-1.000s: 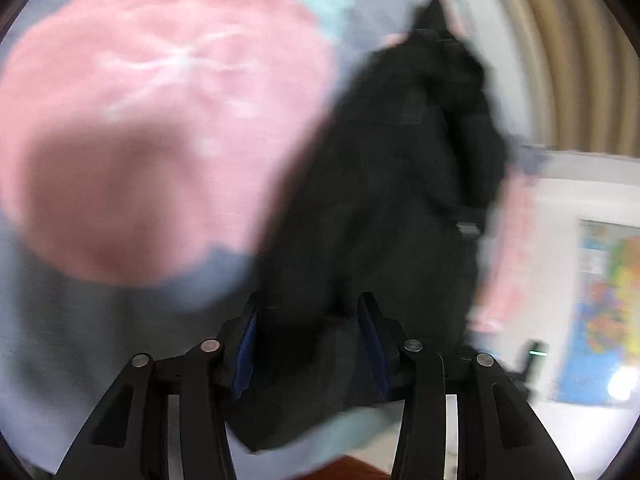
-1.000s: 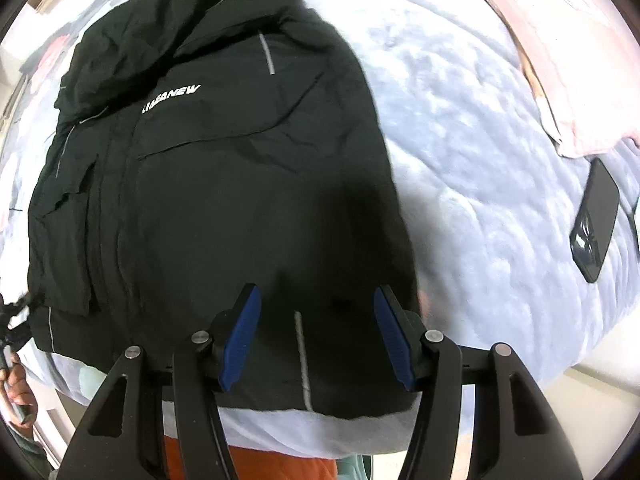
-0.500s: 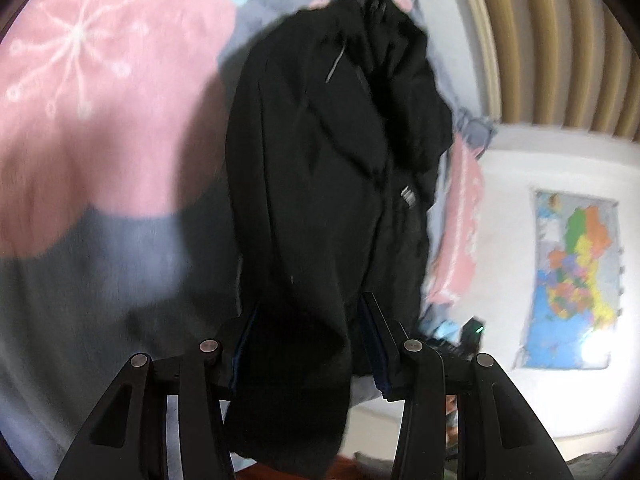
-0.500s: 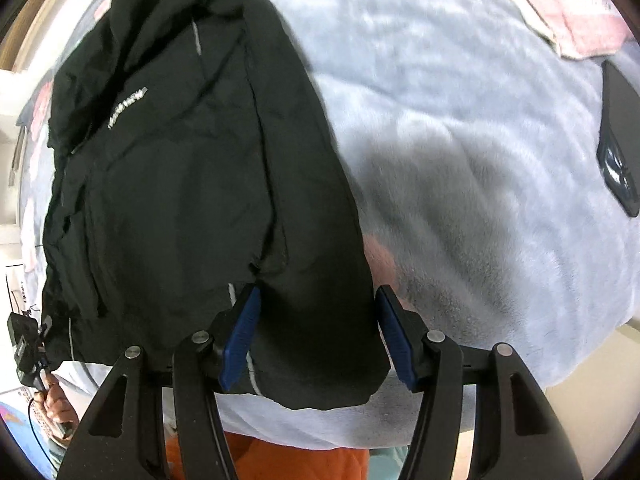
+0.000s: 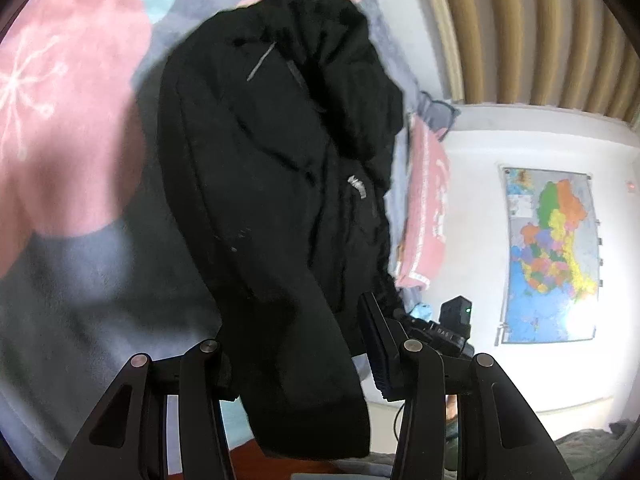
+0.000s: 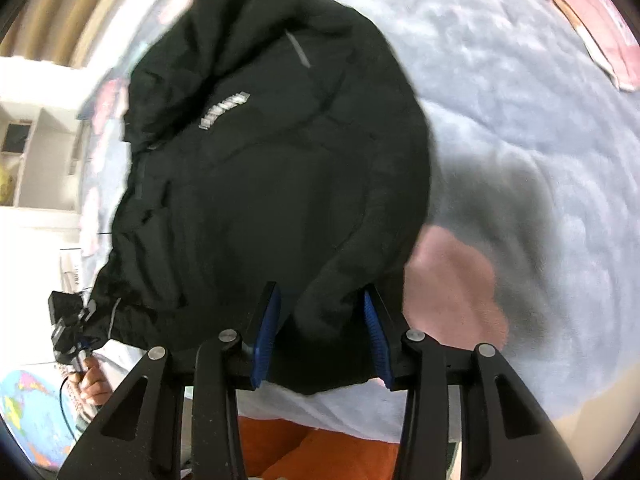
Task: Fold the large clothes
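Left wrist view: pink patch with white snowflake print point(image 5: 60, 120) on grey-blue blanket point(image 5: 92, 308) at far left; black jacket point(image 5: 276, 184) runs down the middle from hood end at top to hem at bottom, hem lifted and hanging between the fingers of left gripper point(image 5: 296, 344); fabric bunched in the gap and covering the left finger, fingers set apart around it, pinch or loose drape cannot tell; pink folded cloth point(image 5: 424, 216) just right of jacket, other gripper body with green light point(image 5: 454, 320) below it, wall map point(image 5: 550, 256) far right under ribbed beige curtain point(image 5: 532, 28)

Right wrist view: hand holding the other gripper point(image 6: 72, 340) at lower left gripping jacket's far hem corner, shelf unit point(image 6: 36, 152) above; jacket point(image 6: 280, 168) centre, white chest lettering up, lying on blanket point(image 6: 540, 128); near hem edge sits between blue pads point(image 6: 266, 332) of right gripper point(image 6: 320, 332), pads apart with cloth between, true clamp cannot tell; pink patch point(image 6: 456, 280) just right of hem, pink cloth point(image 6: 600, 36) top right
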`<state>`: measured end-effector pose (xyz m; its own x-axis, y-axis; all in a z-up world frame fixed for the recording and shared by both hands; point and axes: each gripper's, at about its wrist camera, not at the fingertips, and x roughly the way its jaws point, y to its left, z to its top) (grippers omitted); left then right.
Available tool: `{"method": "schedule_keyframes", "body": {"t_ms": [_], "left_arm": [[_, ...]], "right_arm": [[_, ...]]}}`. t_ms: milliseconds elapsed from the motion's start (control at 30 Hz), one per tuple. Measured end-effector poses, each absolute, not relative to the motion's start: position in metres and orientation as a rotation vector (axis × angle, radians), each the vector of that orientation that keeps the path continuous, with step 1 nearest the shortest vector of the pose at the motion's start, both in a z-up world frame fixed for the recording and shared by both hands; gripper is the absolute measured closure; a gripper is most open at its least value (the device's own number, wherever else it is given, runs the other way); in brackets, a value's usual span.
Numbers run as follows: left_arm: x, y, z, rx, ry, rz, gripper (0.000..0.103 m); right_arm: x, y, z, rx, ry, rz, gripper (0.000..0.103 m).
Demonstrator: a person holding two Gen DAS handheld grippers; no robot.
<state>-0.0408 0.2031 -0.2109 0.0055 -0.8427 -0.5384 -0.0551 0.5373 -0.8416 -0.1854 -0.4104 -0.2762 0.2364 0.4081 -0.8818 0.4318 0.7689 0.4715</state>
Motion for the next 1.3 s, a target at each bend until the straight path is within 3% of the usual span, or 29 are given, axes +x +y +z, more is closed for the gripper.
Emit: {"method": "schedule_keyframes", "body": {"t_ms": [267, 333, 400, 433, 500, 833, 1300], "left_arm": [[-0.059, 0.186, -0.246, -0.679, 1.588, -0.639, 0.056], [-0.06, 0.187, -0.244, -0.658, 1.57, -0.614, 0.056], [-0.058, 0.192, -0.234, -0.681, 1.514, -0.61, 0.067], [-0.056, 0.195, -0.23, -0.696, 1.493, -0.614, 0.078], [-0.049, 0.2, -0.218, -0.713, 1.44, -0.614, 0.084], [-0.008, 0.2, -0.156, -0.758, 1.251, -0.674, 0.088], [0.108, 0.19, -0.066, -0.734, 1.023, -0.746, 0.088]], "right_arm": [[-0.208, -0.417, -0.317, 0.802, 1.468, -0.07, 0.056], [-0.209, -0.415, -0.307, 0.793, 1.424, -0.056, 0.068], [-0.206, -0.413, -0.295, 0.77, 1.393, -0.055, 0.08], [-0.204, -0.412, -0.286, 0.747, 1.378, -0.056, 0.084], [-0.198, -0.415, -0.274, 0.723, 1.354, -0.057, 0.088], [-0.147, -0.442, -0.199, 0.701, 1.19, -0.066, 0.091], [-0.023, -0.464, -0.086, 0.559, 0.969, -0.068, 0.091]]}}
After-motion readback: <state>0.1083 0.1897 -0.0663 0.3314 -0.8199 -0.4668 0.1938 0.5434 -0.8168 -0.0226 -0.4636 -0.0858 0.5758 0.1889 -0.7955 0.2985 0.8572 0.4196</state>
